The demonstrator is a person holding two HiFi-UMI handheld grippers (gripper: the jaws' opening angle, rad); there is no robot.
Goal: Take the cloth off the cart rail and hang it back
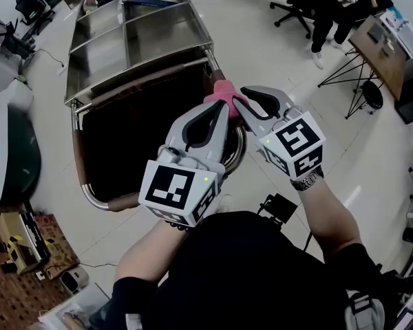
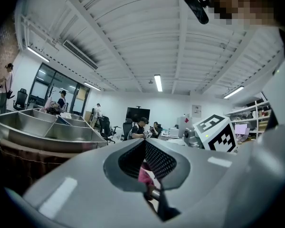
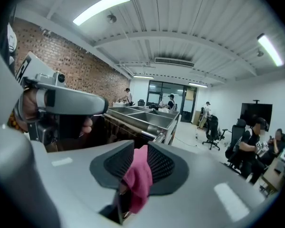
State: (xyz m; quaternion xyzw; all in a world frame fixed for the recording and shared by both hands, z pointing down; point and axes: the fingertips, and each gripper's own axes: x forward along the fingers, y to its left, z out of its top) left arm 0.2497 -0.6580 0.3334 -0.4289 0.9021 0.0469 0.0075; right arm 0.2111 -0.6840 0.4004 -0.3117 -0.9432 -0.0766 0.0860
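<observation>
Your right gripper (image 1: 239,102) has its jaws a little apart, with the pink cloth (image 1: 224,93) bunched between the pads. The cloth is at the near right corner of the steel cart (image 1: 158,40), over its rail (image 1: 239,151). Your left gripper (image 1: 223,108) is just beside it with its tips together. Pink shows in the hollow behind those tips, but I cannot tell whether they nip a fold. Both grippers cover the spot where cloth and rail meet, so you cannot see contact there. Seated people (image 1: 330,5) and a wooden desk (image 1: 375,43) are well apart on your right. Cardboard boxes (image 1: 20,236) lie on your left. Your black-clad torso (image 1: 248,273) hides the floor below.
</observation>
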